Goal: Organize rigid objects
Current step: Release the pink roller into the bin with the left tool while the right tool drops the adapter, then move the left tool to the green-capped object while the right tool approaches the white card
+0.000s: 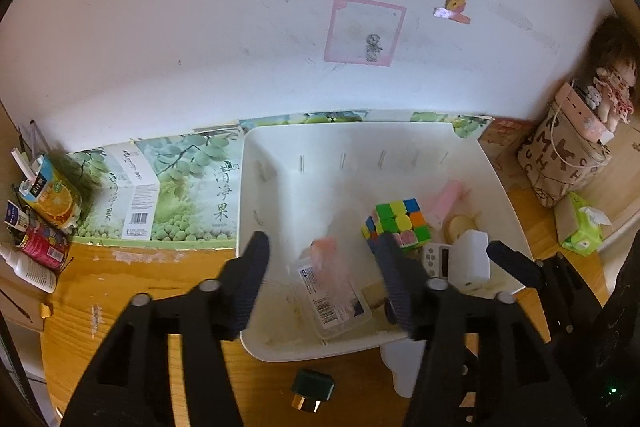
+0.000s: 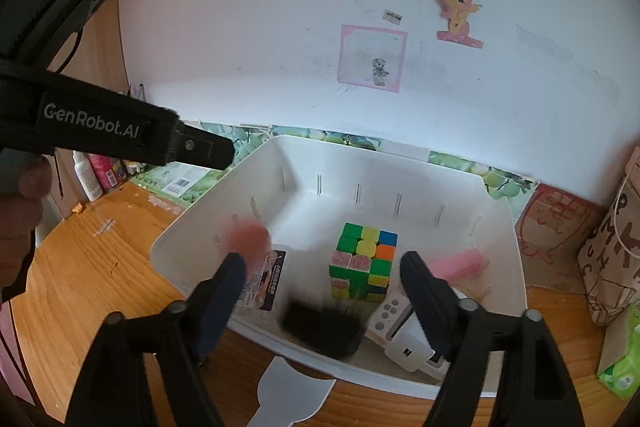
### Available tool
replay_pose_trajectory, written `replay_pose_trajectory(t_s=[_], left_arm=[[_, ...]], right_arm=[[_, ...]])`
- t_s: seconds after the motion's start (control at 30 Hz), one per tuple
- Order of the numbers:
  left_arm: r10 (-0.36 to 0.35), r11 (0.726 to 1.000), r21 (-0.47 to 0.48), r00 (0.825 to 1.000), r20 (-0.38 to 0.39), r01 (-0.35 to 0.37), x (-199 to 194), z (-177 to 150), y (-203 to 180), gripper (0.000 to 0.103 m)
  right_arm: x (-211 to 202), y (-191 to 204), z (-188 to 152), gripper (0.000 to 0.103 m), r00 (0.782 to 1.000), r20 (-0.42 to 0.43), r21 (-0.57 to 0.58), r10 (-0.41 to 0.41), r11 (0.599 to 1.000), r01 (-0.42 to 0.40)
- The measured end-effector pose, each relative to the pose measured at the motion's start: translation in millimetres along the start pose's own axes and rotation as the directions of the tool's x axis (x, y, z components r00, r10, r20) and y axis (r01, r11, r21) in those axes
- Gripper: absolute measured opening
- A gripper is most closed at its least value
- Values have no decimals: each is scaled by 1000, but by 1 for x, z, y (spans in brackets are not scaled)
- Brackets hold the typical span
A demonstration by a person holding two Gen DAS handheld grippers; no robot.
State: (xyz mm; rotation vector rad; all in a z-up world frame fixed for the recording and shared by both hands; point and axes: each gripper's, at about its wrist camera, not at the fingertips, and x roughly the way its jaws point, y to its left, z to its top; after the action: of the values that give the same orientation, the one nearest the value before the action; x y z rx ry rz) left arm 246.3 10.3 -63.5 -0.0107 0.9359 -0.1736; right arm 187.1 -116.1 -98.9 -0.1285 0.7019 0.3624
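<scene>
A white bin point(image 1: 256, 163) point(image 2: 516, 267) stands on the wooden desk. It holds a colour cube point(image 1: 398, 223) point(image 2: 364, 261), a clear plastic case point(image 1: 336, 301) point(image 2: 266, 287), a pink item point(image 1: 448, 199) point(image 2: 460, 265), a white timer point(image 1: 436, 259) point(image 2: 386, 315), a white charger point(image 1: 472, 259) point(image 2: 412, 347) and a blurred black object point(image 2: 322, 329). A blurred orange-pink thing point(image 1: 326, 251) point(image 2: 250, 237) is over the case. My left gripper point(image 1: 324, 267) is open above the bin's near side. My right gripper point(image 2: 322, 287) is open above the bin's near edge.
A dark green capped bottle point(image 1: 312, 389) and a white flat piece point(image 1: 404, 363) point(image 2: 288, 395) lie on the desk before the bin. A fruit carton point(image 1: 160, 187) stands behind it. Cartons and bottles point(image 1: 36, 219) sit left; a bag point(image 1: 560, 163) and tissues point(image 1: 582, 227) sit right.
</scene>
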Motion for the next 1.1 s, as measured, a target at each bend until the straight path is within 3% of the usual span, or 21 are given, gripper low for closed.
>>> replay_pose_trajectory(t_s=[0.17,0.53,1.1], left_arm=[[18,1000,-22,1000,1,-18,-3,-1,6,72],[29,995,-94,999,19,-27,-30,-13,32,74],[39,980,-189,995,-87,-55,-45,-88,76,74]], right_arm=[[0,-2,-1,81,1000,-11,4,-7,1000,7],[-26,3,4,81,998,25,10,-58,998,58],[-57,14,-14,82,993,18,102,-118,988,116]])
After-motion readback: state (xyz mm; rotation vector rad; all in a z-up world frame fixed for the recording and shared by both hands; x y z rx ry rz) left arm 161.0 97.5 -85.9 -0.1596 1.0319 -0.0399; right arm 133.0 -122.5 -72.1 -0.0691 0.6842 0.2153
